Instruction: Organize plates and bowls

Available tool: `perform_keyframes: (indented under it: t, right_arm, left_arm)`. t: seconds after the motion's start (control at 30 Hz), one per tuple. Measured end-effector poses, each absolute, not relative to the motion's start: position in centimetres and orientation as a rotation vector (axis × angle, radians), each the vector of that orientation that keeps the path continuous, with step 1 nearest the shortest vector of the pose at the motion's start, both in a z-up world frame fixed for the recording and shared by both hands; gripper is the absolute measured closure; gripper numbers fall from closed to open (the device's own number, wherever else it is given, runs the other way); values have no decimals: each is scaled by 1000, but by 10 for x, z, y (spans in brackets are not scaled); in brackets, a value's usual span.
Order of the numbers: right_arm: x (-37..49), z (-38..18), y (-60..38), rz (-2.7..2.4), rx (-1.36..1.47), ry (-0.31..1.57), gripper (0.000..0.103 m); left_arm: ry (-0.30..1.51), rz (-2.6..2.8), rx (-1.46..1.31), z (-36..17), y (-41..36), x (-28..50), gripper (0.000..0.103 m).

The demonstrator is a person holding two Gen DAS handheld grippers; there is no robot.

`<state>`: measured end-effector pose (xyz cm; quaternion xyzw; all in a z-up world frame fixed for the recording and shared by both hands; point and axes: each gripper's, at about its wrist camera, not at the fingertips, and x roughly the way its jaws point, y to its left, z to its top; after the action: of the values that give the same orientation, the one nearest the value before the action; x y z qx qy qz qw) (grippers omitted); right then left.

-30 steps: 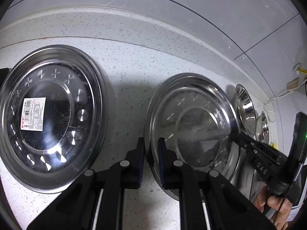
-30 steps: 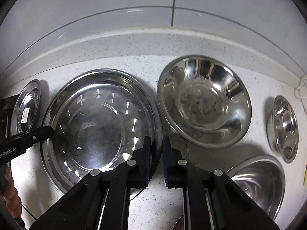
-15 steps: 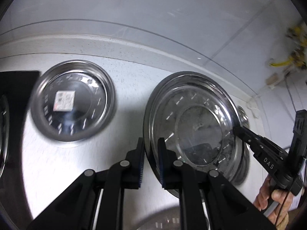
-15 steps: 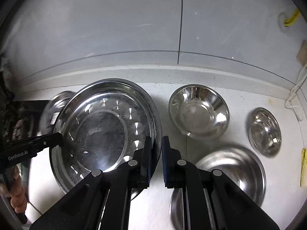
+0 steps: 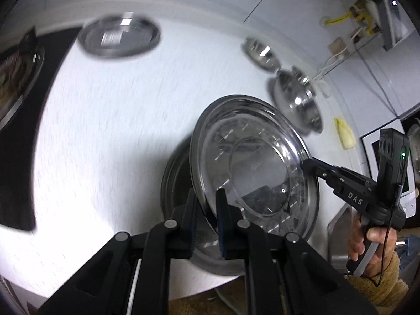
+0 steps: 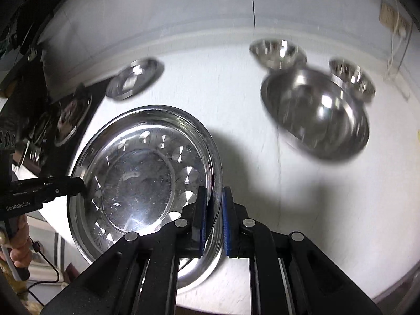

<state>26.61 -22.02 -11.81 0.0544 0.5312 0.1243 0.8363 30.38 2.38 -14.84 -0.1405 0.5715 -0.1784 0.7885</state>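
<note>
Here both grippers' fingers (image 5: 221,220) pinch opposite rims of the raised plate (image 5: 252,162).

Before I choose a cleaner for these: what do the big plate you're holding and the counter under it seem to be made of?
The big plate, gripped at its rim by the left gripper and the right gripper, looks like stainless steel: polished, mirror-like, with stamped dimples catching light. The counter looks like pale speckled stone or composite with a smooth finish; motion blur leaves that open.
</note>
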Motion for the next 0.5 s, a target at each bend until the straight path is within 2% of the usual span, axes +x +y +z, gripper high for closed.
perform_keyframes:
  t: [0.17,0.5]
  right_arm:
    - [257,-154,-219,261,129,1190,93]
    - [254,-153,-228,281,133,1157,92]
  left_arm:
    - [1257,-346,-314,-174,28,293,91]
    - [1183,-291,-172,-171,14,293,89]
